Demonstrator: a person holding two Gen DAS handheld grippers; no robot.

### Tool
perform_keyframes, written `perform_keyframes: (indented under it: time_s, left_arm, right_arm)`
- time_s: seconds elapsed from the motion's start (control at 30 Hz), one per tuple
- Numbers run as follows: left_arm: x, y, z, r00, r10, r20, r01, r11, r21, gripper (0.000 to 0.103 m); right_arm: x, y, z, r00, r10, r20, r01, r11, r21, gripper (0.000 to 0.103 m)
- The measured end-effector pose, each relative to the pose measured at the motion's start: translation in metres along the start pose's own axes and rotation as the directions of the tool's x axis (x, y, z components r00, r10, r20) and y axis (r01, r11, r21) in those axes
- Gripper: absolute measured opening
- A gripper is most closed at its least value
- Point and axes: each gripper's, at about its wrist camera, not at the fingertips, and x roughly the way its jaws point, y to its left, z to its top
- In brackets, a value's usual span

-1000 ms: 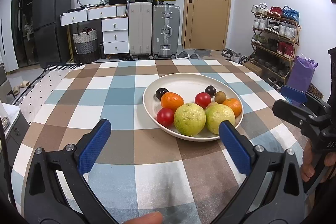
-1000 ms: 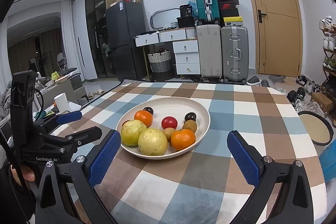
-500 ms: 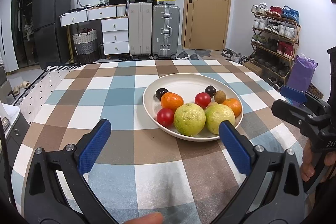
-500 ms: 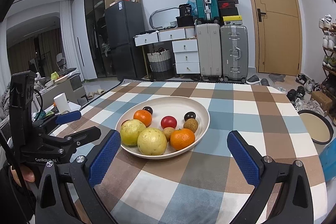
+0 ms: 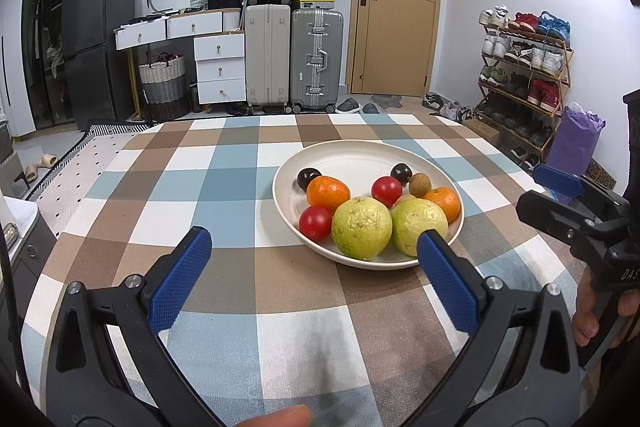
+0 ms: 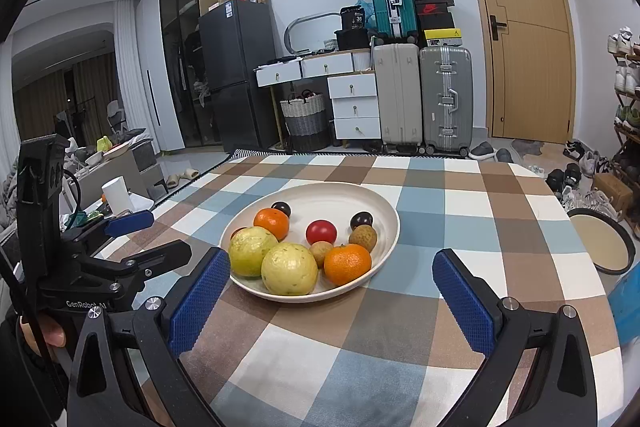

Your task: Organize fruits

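A white plate [image 5: 352,157] [image 6: 360,193] on the checked table holds two yellow-green guavas [image 5: 362,227] [image 6: 289,269], two oranges [image 5: 328,193] [image 6: 347,263], two red tomatoes [image 5: 387,190] [image 6: 321,231], dark plums [image 5: 308,177] [image 6: 361,219] and small brown fruits [image 5: 420,185] [image 6: 363,238]. My left gripper [image 5: 312,271] is open and empty, just short of the plate's near rim. My right gripper [image 6: 332,291] is open and empty, also just short of the plate. Each gripper shows at the side of the other's view.
A round dark-rimmed tray [image 6: 600,245] sits at the table's right edge beside something blue [image 6: 628,303]. The checked cloth [image 5: 240,187] covers the table. Suitcases, drawers, a fridge and a shoe rack stand beyond the far edge.
The right wrist view has crept slightly closer to the plate. The left gripper has not visibly moved. Both stay open.
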Motion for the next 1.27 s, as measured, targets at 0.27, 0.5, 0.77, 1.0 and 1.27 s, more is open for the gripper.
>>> perform_keyframes:
  time_s: [0.27,0.5,0.77,1.0,1.27]
  left_arm:
    - [0.0000,-0.0001,-0.0001,1.000,0.000,0.000,0.000,1.000,0.000,0.103]
    - [-0.0001,-0.0001,-0.0001,1.000,0.000,0.000,0.000,1.000,-0.001,0.103]
    - [0.0002,-0.0004,-0.0001,1.000,-0.003,0.001,0.003,1.000,-0.001,0.103]
    - [0.0002,-0.0021,0.0010,1.000,-0.001,0.002,0.001,1.000,-0.003,0.103]
    - [0.0017,0.0008,0.0019,1.000,0.007,0.001,-0.007,1.000,-0.017,0.103]
  right_arm:
    - [-0.0001,0.0004,0.0004,1.000,0.001,0.000,-0.001,1.000,0.000,0.103]
    - [-0.0003,0.0006,0.0006,1.000,0.001,0.000,-0.001,1.000,0.000,0.103]
    - [-0.0004,0.0006,0.0007,1.000,0.001,-0.001,-0.001,1.000,0.000,0.103]
    - [-0.0004,0.0004,0.0009,1.000,-0.001,-0.003,0.001,1.000,0.001,0.103]
    - [-0.0006,0.0010,0.0014,1.000,0.001,-0.002,-0.001,1.000,0.000,0.103]
